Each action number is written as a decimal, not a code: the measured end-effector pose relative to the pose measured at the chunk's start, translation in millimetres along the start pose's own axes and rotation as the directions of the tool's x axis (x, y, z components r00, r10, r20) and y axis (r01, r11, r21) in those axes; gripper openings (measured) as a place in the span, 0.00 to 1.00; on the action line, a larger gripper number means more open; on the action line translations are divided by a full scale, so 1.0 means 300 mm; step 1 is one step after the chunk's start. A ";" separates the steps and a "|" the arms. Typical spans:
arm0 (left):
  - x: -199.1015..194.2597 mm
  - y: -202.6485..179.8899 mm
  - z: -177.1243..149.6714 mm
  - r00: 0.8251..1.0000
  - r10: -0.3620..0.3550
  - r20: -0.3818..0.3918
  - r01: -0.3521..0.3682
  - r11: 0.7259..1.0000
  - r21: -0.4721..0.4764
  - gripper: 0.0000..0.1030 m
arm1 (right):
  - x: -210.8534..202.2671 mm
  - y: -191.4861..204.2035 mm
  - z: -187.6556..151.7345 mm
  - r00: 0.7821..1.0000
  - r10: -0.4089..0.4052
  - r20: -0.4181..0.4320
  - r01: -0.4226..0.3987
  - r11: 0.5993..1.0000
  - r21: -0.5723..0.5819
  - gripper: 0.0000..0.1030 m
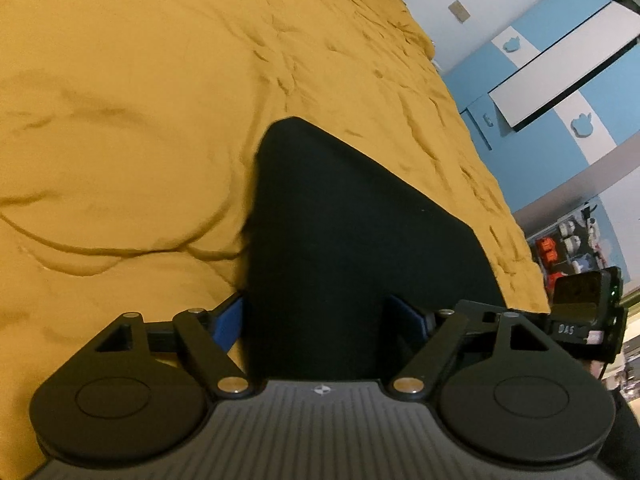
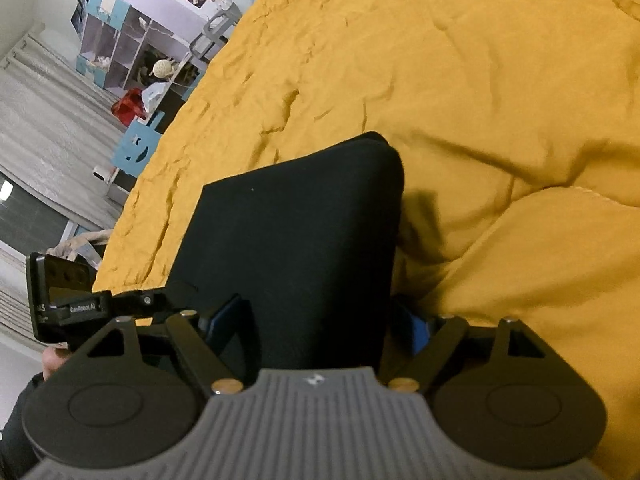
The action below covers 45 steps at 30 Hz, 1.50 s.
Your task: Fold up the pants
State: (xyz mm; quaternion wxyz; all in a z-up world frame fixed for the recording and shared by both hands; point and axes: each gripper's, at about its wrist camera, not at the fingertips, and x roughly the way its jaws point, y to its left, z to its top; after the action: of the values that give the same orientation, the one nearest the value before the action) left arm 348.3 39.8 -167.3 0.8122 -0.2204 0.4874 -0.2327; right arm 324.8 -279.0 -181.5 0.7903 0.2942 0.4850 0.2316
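Black pants (image 1: 340, 220) lie folded into a thick rectangle on a yellow bedspread (image 1: 120, 120). My left gripper (image 1: 316, 316) is open wide, and its blue pads (image 1: 230, 320) stand on either side of the pants' near end without pinching it. In the right wrist view the same pants (image 2: 292, 232) lie on the bedspread (image 2: 500, 80), with one rounded corner at the far right. My right gripper (image 2: 320, 320) is also open and straddles the near edge, its blue pads (image 2: 416, 328) clear of the cloth. The two grippers sit side by side at that edge.
The bed's edge runs diagonally in both views. Beyond it stand a blue and white wardrobe (image 1: 560, 60), a cubby shelf (image 2: 120, 52) and pale curtains (image 2: 40, 120). The other device's black housing shows at the frame sides (image 1: 584, 312) (image 2: 60, 300). The bedspread bulges into ridges (image 2: 540, 220).
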 end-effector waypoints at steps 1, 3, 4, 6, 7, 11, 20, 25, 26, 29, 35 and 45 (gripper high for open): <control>0.004 -0.002 0.000 1.000 -0.001 0.002 0.001 1.000 -0.006 0.89 | 0.003 0.003 0.001 1.000 0.000 0.002 0.000 1.000 0.001 0.67; 0.007 -0.003 -0.002 1.000 -0.002 0.002 0.002 1.000 -0.010 0.84 | -0.004 0.002 0.000 1.000 -0.003 0.009 0.003 1.000 -0.001 0.58; 0.005 -0.004 -0.004 1.000 -0.004 0.000 0.004 1.000 -0.008 0.78 | -0.012 0.000 0.000 1.000 0.001 0.015 -0.001 1.000 0.002 0.51; -0.007 -0.004 -0.007 1.000 -0.012 -0.002 0.012 1.000 0.002 0.65 | -0.030 -0.014 -0.003 0.999 0.017 0.028 -0.017 1.000 0.020 0.40; -0.016 0.000 -0.006 1.000 -0.021 0.001 0.021 1.000 -0.005 0.55 | -0.039 -0.023 -0.003 0.999 0.030 0.035 -0.031 0.999 0.039 0.34; -0.068 0.048 0.005 0.992 -0.124 0.026 0.126 0.985 -0.121 0.29 | -0.080 -0.028 0.000 0.996 0.067 0.065 -0.071 0.996 0.063 0.24; -0.067 0.082 -0.036 0.993 -0.120 -0.025 0.116 0.987 -0.111 0.55 | -0.105 -0.030 -0.040 0.997 0.068 -0.048 -0.065 0.997 0.048 0.45; -0.026 0.101 -0.028 0.984 -0.168 -0.053 0.157 0.972 -0.172 0.63 | -0.073 -0.079 -0.042 0.990 0.133 -0.049 -0.124 0.980 0.152 0.45; -0.010 0.100 -0.022 0.984 -0.172 -0.053 0.159 0.970 -0.186 0.64 | -0.051 -0.078 -0.036 0.989 0.139 -0.051 -0.129 0.979 0.160 0.45; 0.042 0.086 -0.003 0.984 -0.166 -0.066 0.151 0.972 -0.182 0.71 | 0.016 -0.066 -0.020 0.987 0.153 -0.059 -0.142 0.977 0.161 0.51; 0.040 0.120 -0.017 0.975 -0.215 -0.051 0.199 0.957 -0.212 0.55 | 0.081 -0.090 0.000 0.971 0.232 -0.060 -0.212 0.950 0.231 0.48; -0.049 0.098 -0.008 0.958 -0.285 0.015 0.278 0.918 -0.283 0.32 | -0.025 -0.007 0.005 0.964 0.265 0.025 -0.265 0.947 0.183 0.19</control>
State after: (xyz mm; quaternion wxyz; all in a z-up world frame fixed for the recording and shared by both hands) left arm 344.9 71.6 -175.4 0.7239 -0.3986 0.4896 -0.2781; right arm 323.2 -285.7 -177.7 0.7213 0.4287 0.4603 0.2899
